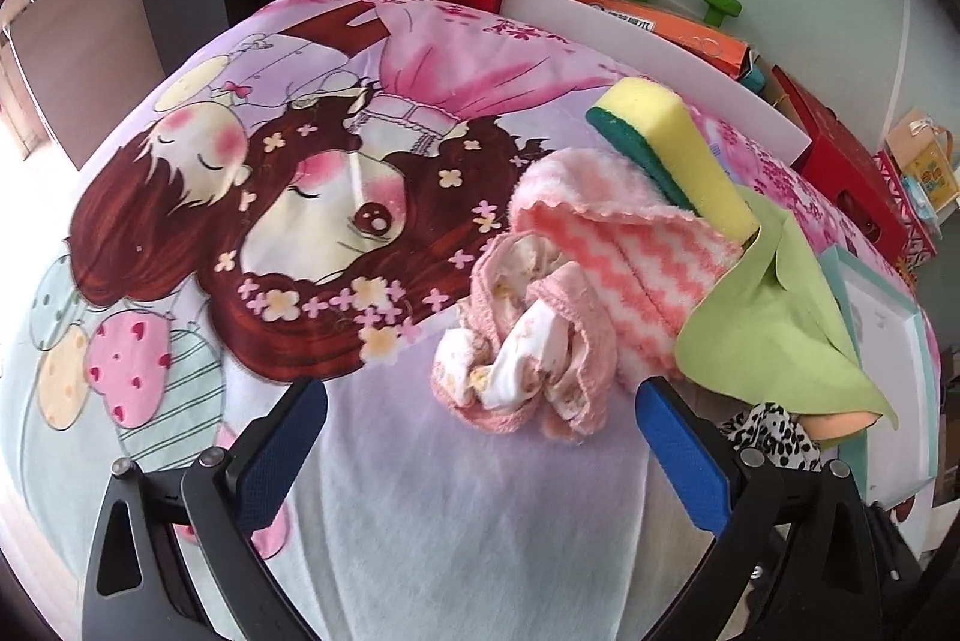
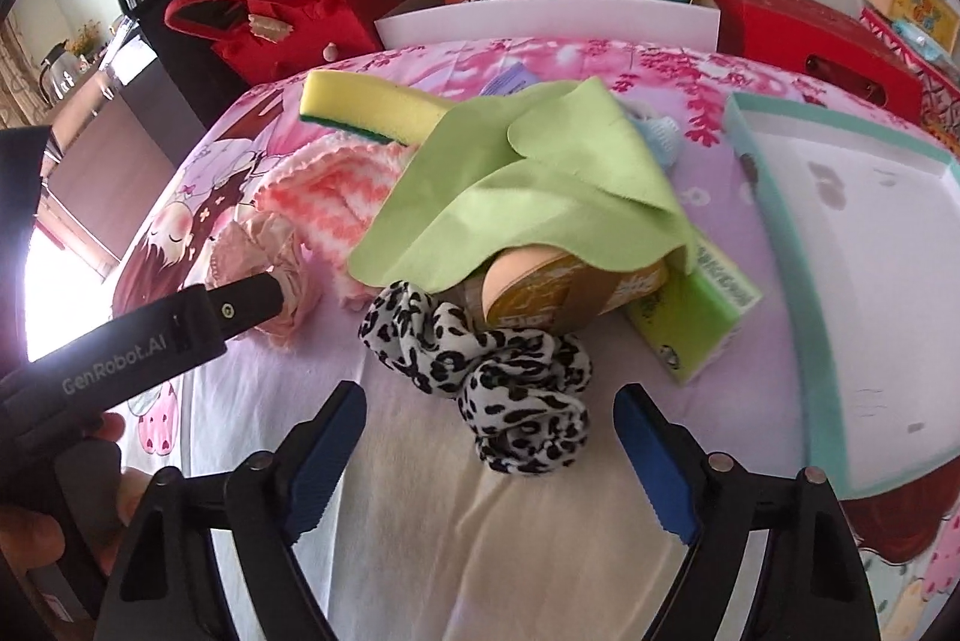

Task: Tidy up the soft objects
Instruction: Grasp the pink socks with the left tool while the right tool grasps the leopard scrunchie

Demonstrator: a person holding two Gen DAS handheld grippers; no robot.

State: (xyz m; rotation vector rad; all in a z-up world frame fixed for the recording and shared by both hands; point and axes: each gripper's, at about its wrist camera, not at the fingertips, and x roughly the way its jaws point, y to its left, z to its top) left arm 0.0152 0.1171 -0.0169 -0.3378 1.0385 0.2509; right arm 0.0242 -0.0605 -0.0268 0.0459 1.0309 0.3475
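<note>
Spreading wide, the jaws of the left gripper [image 1: 480,437] are seen at the bottom of the left wrist view, with nothing held; a crumpled pink cloth [image 1: 528,341] lies just ahead between the blue pads [image 1: 282,449], on the printed cartoon sheet [image 1: 240,197]. Right of centre in that frame, a pink zigzag towel [image 1: 624,257] is overlapped by a yellow-green sponge [image 1: 672,143] and a green cloth [image 1: 774,317]. In the right wrist view, the right gripper [image 2: 489,431] is likewise held wide and empty at the bottom, and a leopard-print scrunchie [image 2: 492,365] is seen just ahead, at centre. A teal-rimmed tray [image 2: 780,233] is set at the right of the frame, apart from the pile.
</note>
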